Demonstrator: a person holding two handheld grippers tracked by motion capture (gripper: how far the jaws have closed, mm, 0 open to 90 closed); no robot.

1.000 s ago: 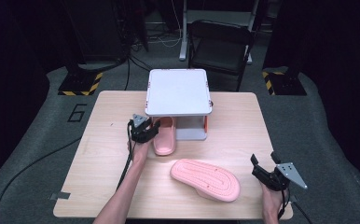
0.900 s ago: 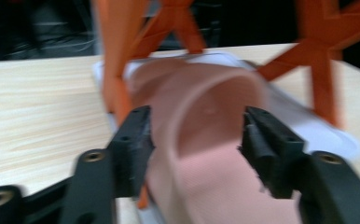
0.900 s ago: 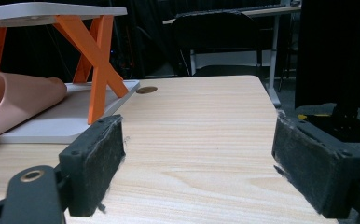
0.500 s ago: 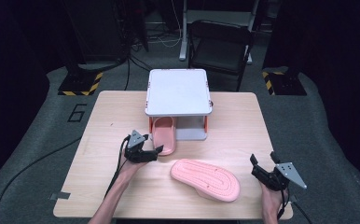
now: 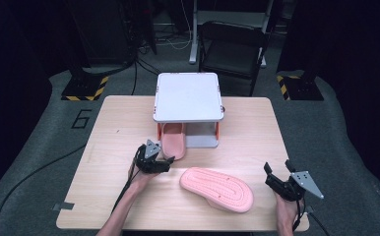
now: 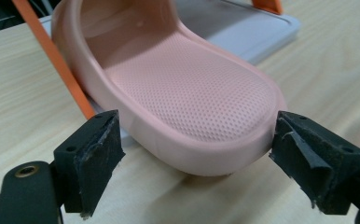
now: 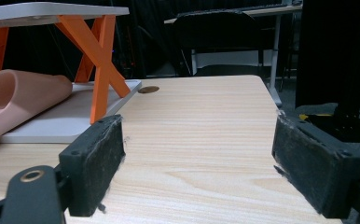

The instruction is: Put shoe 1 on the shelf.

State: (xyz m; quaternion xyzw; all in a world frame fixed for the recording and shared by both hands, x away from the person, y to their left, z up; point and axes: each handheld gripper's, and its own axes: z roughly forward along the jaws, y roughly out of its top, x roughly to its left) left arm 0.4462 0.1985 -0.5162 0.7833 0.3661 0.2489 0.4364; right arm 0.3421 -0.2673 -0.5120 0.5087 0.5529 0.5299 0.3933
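My left gripper (image 5: 164, 162) sits left of centre in the high view, jaws spread wide and empty, just short of the heel of a pink slipper (image 6: 183, 88). That slipper's front half is tucked under the white shelf (image 5: 188, 96) with orange legs, so its toe is hidden from above. The second slipper (image 5: 217, 189) lies sole up at lower centre of the table (image 5: 109, 196). My right gripper (image 5: 275, 178), lower right, is open too, holding nothing; my hands are cut off at the bottom edge.
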